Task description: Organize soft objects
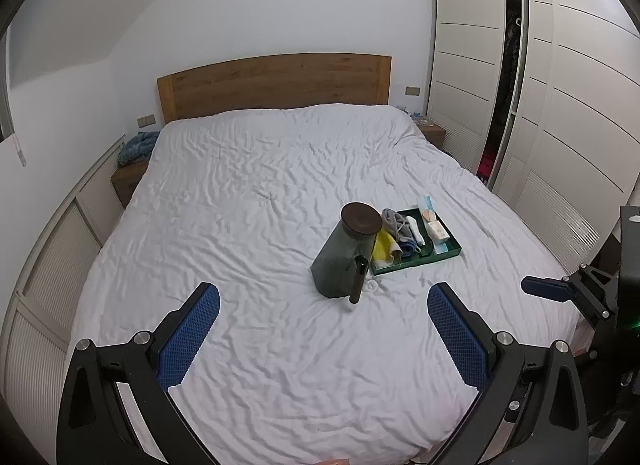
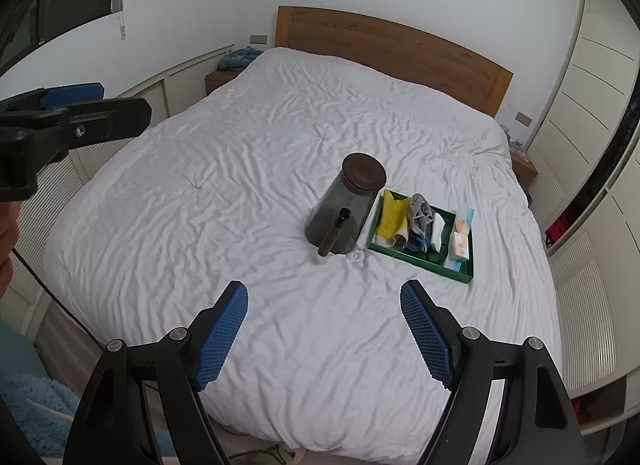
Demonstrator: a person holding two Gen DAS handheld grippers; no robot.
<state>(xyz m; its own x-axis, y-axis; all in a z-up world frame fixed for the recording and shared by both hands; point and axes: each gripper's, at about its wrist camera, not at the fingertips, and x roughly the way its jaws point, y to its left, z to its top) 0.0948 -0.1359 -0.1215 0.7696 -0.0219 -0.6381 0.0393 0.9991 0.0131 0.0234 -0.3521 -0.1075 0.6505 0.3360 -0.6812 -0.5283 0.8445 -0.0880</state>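
Cloths (image 2: 404, 221) sit in the green tray (image 2: 460, 271) on the bed, touching a tippy-looking jug (image 2: 344, 209). Both the left gripper (image 1: 324, 329) and right gripper (image 2: 324, 329) hang wide apart, empty; reaching in might knock it over.

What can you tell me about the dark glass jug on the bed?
The jug looks like smoky grey glass, wide at the base and narrowing to a round dark brown lid. A dark straight handle sticks out toward the cameras. It stands upright on the white duvet, right beside the green tray.
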